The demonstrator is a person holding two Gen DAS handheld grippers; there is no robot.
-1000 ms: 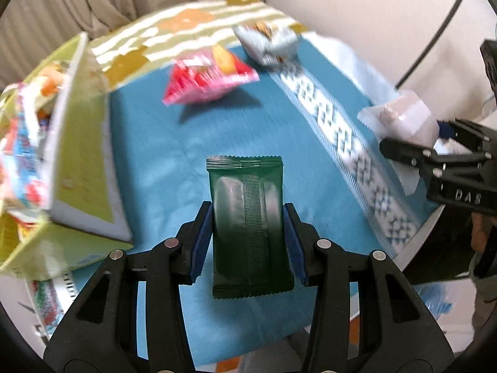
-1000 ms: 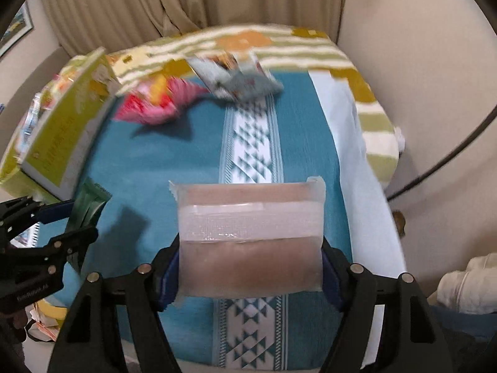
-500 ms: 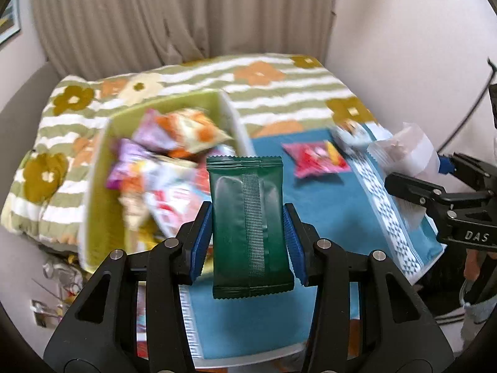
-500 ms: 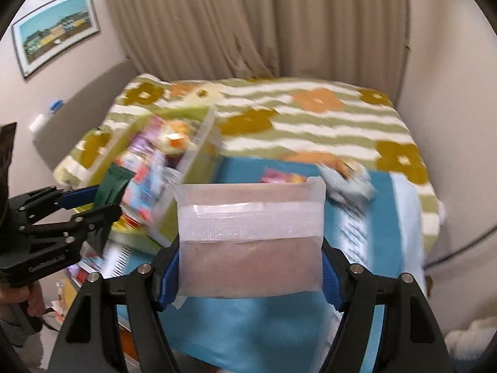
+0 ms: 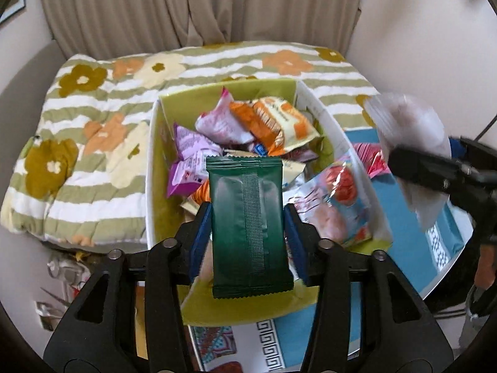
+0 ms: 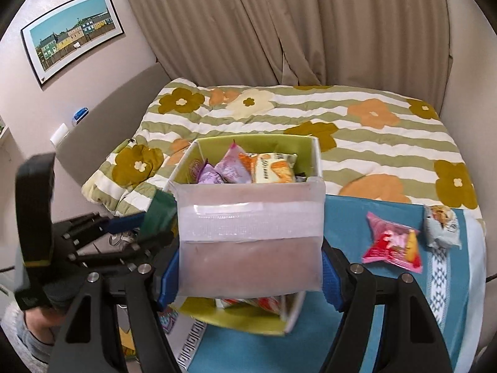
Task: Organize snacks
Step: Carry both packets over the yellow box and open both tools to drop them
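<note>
The left gripper (image 5: pixel 248 228) pinches a dark green packet (image 5: pixel 250 233) between its blue pads, holding it above the near end of the green snack box (image 5: pixel 151 186). The packet hides the middle of the box, so only the wrappers around it show: purple and pink ones toward the far left corner, an orange bag (image 5: pixel 281 126) at the far end, a clear red-printed bag (image 5: pixel 338 205) against the right wall.

The right gripper (image 6: pixel 248 275) clamps a frosted pouch (image 6: pixel 250 236) with brownish contents, held just in front of the box. The pouch covers nearly all of the box's interior in the right wrist view; only the far wall and a few wrapper tops rise above it. In the left wrist view that pouch is a motion-blurred smear to the right of the box.

Right of the box, on the blue cloth (image 6: pixel 348 217) over the table, lie a red-pink snack pack (image 6: pixel 393 242) and, beyond it, a grey pack (image 6: pixel 442 225), both apart from the box. Print on every wrapper is too small to read.
</note>
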